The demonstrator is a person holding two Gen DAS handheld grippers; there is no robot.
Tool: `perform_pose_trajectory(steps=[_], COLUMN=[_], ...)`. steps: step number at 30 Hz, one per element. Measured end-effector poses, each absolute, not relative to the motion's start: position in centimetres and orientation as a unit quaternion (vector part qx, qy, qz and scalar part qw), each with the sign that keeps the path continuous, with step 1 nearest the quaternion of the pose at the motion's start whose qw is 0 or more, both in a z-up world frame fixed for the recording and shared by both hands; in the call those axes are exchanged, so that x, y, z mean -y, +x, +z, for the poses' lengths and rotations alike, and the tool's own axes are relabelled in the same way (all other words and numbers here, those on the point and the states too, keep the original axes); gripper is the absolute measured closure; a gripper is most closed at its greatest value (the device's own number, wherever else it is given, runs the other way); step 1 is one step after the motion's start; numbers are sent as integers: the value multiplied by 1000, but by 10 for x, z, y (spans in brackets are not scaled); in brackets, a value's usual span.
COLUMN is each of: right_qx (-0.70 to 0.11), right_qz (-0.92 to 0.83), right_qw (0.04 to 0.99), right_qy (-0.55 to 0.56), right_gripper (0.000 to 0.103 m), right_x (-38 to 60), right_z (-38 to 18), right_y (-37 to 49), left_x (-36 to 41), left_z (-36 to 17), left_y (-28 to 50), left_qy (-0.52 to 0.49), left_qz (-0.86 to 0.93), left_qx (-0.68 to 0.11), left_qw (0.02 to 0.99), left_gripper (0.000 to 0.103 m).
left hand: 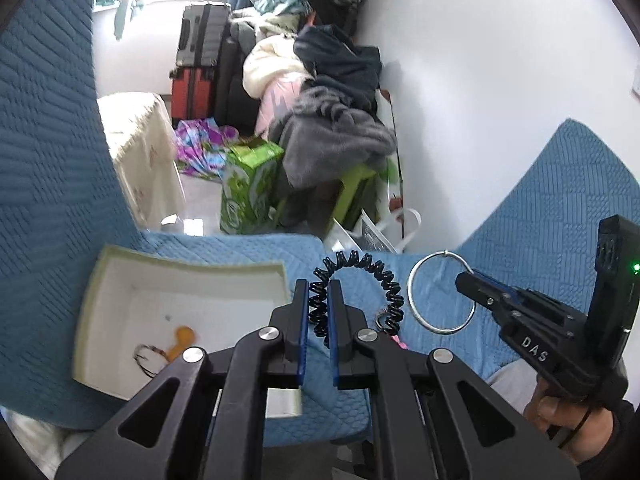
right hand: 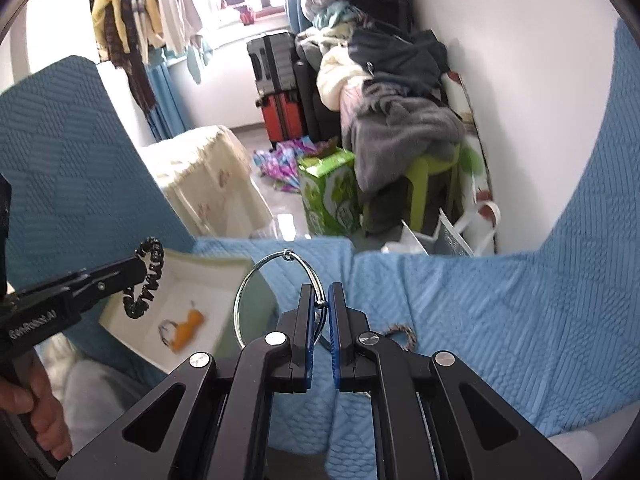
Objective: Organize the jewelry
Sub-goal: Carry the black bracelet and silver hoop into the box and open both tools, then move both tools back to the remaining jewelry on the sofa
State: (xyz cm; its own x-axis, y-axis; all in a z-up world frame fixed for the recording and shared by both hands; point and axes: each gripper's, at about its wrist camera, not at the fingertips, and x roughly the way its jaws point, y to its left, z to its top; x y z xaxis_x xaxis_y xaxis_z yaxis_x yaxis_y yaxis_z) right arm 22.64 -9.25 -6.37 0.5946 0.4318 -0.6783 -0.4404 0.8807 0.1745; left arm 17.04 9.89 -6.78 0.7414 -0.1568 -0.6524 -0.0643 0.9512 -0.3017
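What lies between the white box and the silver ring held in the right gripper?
In the left wrist view, the left gripper, shut on the black coiled bracelet, lies between the white box and the silver ring held by the right gripper.

Black coil bracelet (left hand: 360,292) & big silver ring (left hand: 440,292) both held up; white box (left hand: 120,280) open w/ orange charm (left hand: 182,340).

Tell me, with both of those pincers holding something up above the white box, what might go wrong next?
The left gripper pinches only one side of the black coil bracelet; springy, it could snag or bounce past the white box. The right gripper holds the silver ring by a thin wire edge, so it might swivel or slip. Either could land on the blue cover instead.
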Motion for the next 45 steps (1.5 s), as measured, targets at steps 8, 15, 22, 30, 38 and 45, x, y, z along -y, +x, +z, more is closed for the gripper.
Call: perform_pose_trajectory(steps=[8,15,22,30,38,45], right_qx=[-377,-406,-439,-460,-468,-436], right_qz=[278,299,311,308,317,325], right_qw=[883,863,841,830,824,838], right_qy=[-15,-30,-55,-68,-51,-37], right_gripper=[98,98,98,97,93,86], right_x=[42,-2,-32,-43,-37,-23], right_z=[-59,-101,-141,-165,-162,-126], right_y=[226,220,217,216,221,222], left_x=[-139,-168,-182,-188,-191,-186], left_z=[-71,-113,-142,-170,-168,-138], left_y=[156,153,156,161,163,152], left_qy=[-150,-164,-174,-185,-194,-198], left_qz=[-1,16,19,31,44,55], left_qx=[-348,-375,-398,-422,-421,-391], left_qw=[925,912,901,887,885,897], left_gripper=[95,95,95,94,90,56])
